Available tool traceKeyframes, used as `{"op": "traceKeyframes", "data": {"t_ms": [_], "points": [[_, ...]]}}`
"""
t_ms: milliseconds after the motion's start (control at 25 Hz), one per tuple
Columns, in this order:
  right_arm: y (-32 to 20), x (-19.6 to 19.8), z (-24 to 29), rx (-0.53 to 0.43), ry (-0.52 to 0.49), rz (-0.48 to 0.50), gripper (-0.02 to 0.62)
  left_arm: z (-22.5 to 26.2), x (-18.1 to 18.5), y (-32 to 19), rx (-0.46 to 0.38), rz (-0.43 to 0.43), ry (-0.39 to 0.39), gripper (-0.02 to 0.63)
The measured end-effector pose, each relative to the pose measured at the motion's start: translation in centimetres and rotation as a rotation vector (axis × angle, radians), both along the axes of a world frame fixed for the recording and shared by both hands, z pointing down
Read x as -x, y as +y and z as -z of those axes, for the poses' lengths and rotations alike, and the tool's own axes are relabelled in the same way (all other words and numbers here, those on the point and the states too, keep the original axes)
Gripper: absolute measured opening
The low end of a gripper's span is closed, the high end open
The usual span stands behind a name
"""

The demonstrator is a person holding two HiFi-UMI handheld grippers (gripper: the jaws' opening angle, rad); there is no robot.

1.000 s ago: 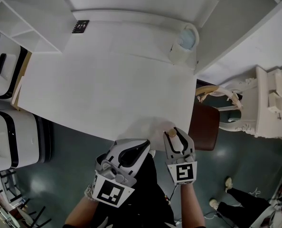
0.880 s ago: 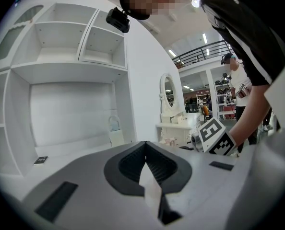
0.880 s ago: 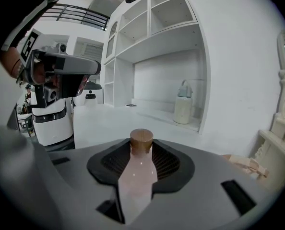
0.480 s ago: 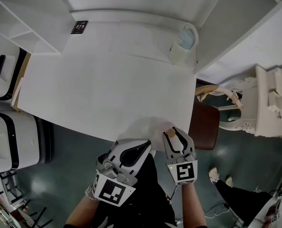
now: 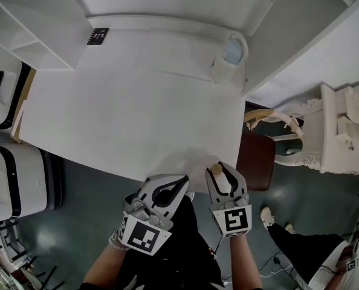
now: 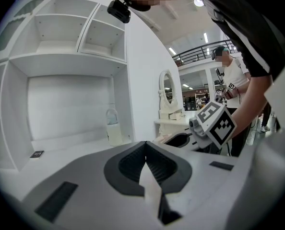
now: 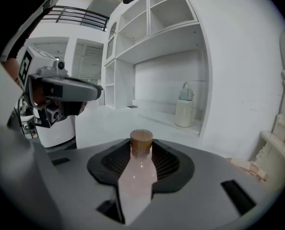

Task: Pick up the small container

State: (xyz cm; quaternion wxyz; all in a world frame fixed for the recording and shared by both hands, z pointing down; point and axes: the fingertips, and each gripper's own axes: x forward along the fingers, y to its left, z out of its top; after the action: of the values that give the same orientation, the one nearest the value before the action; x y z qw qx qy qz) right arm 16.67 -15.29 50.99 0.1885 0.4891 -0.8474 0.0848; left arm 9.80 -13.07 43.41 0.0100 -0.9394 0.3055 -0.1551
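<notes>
Over the near edge of a broad white tabletop (image 5: 125, 113), the right gripper (image 7: 141, 150) has its two jaws closed on a small pale-pink bottle with a round brown cap (image 7: 137, 176), the ribbed black pads pressing the neck and shoulders from either side while the cap stands just above the tips; the head view shows the same bottle (image 5: 216, 168) at the front of that gripper (image 5: 220, 177), though no view shows whether its base is clear of the top. The left gripper (image 6: 146, 145) hangs just beside it (image 5: 167, 189), its jaws pressed together with nothing between them. Well apart, at the far right corner of the table, a white jug with a pale blue lid (image 5: 229, 62) stands in the alcove. The pick-up looks all but made, and doing it well now likely means holding the squeeze even, since the smooth, tapering bottle could slide down through the pads; lifting straight up with the bottle upright; and leaving the idle left gripper clear of the right one's path
</notes>
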Motion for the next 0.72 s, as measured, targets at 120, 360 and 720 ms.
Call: {"op": "traceKeyframes", "data": {"t_ms": [120,360,720], "points": [[-0.2,-0.2,0.8,-0.011,-0.007,-0.004,0.143,-0.9,-0.2,-0.2,0.001,0.001,-0.007,0.002],[-0.7,-0.2,2.6,-0.026,-0.024,-0.02,0.143,-2.6,-1.0,-0.7,0.009,-0.014,-0.022,0.002],[-1.3,0.0,6.3,-0.037,-0.054,-0.04,0.143,-5.8,-1.7,-1.3,0.055,-0.03,-0.064,0.002]]}}
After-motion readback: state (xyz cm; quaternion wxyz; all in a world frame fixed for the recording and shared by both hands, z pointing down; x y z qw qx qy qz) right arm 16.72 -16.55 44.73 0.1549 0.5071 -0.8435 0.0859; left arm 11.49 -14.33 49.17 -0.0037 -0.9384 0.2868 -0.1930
